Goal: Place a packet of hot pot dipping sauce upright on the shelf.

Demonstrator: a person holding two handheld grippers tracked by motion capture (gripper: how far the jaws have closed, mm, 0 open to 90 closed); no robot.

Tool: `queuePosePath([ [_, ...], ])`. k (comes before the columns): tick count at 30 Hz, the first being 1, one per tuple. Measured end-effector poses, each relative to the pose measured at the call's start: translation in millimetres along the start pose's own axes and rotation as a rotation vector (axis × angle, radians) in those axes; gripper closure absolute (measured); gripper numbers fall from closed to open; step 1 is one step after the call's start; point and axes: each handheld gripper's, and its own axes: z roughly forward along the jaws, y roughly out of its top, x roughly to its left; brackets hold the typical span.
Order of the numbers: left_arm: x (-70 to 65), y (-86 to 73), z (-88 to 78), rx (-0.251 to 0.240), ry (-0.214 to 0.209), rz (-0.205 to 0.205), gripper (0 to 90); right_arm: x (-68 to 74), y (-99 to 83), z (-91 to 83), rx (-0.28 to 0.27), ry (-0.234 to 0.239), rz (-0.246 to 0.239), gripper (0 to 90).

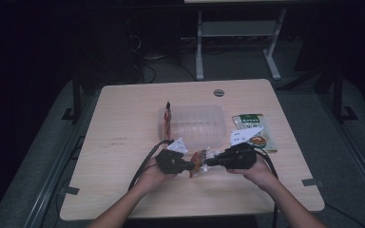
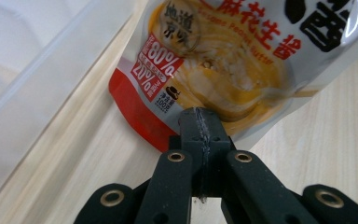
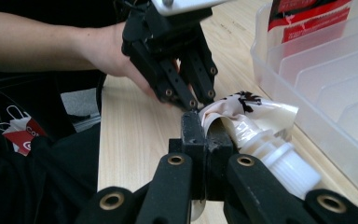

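A small sauce pouch (image 1: 198, 160) with an orange and red print hangs just above the table's near middle, held between both grippers. My left gripper (image 1: 191, 166) is shut on the pouch's bottom edge (image 2: 214, 70), its jaws (image 2: 200, 119) pressed together on the foil. From the other side my right gripper (image 1: 210, 162) is shut on the pouch (image 3: 242, 109) beside its white screw cap (image 3: 284, 161); the tips (image 3: 206, 126) pinch the film. The left gripper (image 3: 201, 99) faces it from close by, in a hand.
A clear ribbed plastic container (image 1: 199, 124) (image 3: 326, 79) (image 2: 32, 70) stands just behind the grippers, with a red packet (image 1: 168, 116) (image 3: 307, 18) upright at its left end. A green packet (image 1: 252, 128) lies flat to its right. Table legs stand beyond the far edge.
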Motion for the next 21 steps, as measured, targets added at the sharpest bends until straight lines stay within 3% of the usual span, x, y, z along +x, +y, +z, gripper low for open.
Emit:
queuePosePath([
  [4,-4.1,2.7,2.8,-0.013,-0.035,0.011,89.8,2.6,3.7,-0.5,-0.013,0.005,-0.013,89.5],
  [8,-4.2,2.6,-0.1,-0.006,-0.038,0.021,89.8,5.0,5.1,-0.7,-0.008,-0.003,-0.022,89.5],
  [14,1.1,-0.5,-15.9,-0.036,-0.042,-0.013,88.8,7.1,7.4,-7.6,-0.031,-0.014,-0.024,89.5],
  [16,1.9,-2.8,-20.2,-0.025,-0.064,-0.025,79.2,8.1,8.8,-10.6,-0.036,-0.014,-0.026,89.5],
  [21,2.0,-12.0,-32.9,0.009,-0.077,-0.038,66.1,12.1,13.9,-19.2,-0.057,-0.023,-0.04,89.5],
])
